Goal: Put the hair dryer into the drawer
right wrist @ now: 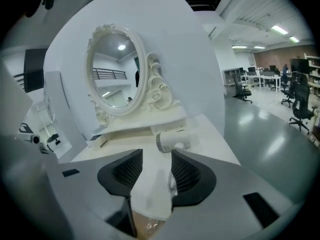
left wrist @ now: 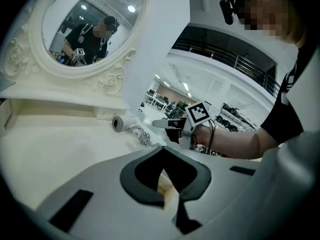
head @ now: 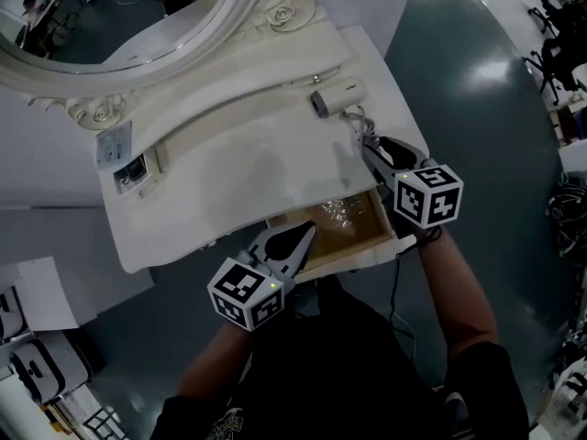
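The white hair dryer (head: pixel 335 97) lies on its side at the back right of the white dressing table (head: pixel 229 168), its coiled cord (head: pixel 356 117) trailing toward me. My right gripper (head: pixel 369 148) is open and hovers just short of the cord, nothing between its pads. In the right gripper view the hair dryer (right wrist: pixel 172 140) sits just beyond the open right gripper (right wrist: pixel 156 156). The drawer (head: pixel 344 227) stands pulled out, with a brown bottom and crinkled clear wrap inside. My left gripper (head: pixel 307 234) is shut and empty at the drawer's front left edge. The left gripper view shows the hair dryer (left wrist: pixel 118 123) farther off.
An oval mirror (head: pixel 119 16) in an ornate white frame stands at the back of the table. A small box (head: pixel 115 145) and a dark-faced fitting (head: pixel 136 170) sit at the table's left end. Grey floor (head: pixel 477 126) lies to the right of the table's edge.
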Available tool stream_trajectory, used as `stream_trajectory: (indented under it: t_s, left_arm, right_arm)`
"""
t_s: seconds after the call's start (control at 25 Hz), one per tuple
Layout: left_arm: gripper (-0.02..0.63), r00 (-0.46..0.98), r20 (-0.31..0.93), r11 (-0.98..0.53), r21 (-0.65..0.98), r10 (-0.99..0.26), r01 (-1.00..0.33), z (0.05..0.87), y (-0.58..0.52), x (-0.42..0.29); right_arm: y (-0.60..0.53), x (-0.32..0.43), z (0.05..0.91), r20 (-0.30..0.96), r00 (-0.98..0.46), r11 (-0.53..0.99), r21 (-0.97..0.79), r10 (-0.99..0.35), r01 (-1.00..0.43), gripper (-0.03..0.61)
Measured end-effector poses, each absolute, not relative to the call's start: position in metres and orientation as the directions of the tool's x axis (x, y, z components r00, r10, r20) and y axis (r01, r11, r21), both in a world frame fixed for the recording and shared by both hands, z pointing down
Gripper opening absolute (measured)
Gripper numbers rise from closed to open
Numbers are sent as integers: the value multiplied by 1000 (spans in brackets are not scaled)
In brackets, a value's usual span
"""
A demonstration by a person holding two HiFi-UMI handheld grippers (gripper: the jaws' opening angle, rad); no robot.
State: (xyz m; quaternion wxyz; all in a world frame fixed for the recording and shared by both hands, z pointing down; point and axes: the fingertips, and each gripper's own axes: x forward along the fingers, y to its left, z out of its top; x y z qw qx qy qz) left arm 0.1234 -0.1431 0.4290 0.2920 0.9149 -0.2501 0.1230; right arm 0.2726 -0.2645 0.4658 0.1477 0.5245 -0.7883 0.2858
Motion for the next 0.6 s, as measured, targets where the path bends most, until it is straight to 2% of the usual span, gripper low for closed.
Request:
stream_trajectory:
  t_s: [0.32,0.6]
  left_arm:
    - [3,805,397,-654,473,-440,-591,435,-143,114]
    - [3,765,418,-597,479,-490,-644,444,-141,92]
  right_arm:
    - [-325,293,527,689,-403,316,-258,-602,-913,228]
    - [-354,286,562,779,-386,350,-228,-495,-909,235]
